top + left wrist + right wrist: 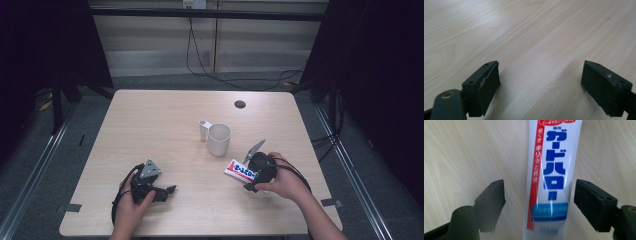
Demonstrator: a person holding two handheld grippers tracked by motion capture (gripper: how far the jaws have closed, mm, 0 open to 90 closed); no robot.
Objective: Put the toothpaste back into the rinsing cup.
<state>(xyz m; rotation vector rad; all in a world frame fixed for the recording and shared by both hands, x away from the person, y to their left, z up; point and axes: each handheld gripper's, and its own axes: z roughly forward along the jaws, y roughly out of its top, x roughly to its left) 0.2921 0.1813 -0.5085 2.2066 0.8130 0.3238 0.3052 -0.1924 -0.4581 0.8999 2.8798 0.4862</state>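
Note:
A white toothpaste tube [239, 171] with blue and red print lies flat on the wooden table [150, 125], right of centre. My right gripper [249, 175] is over its near end, held by the person's right hand. In the right gripper view the tube [551, 175] runs up between the two jaws of the right gripper [540, 202], with a strip of bare wood on each side, so the pads do not touch it. My left gripper [169, 192] rests near the front left of the table in the other hand. Its jaws [540, 82] stand wide apart over bare wood.
A white cup [219, 139] with a handle stands upright near the table's middle, just beyond the tube. A small dark round hole [240, 104] sits in the far part of the tabletop. Cables run over the floor behind the table.

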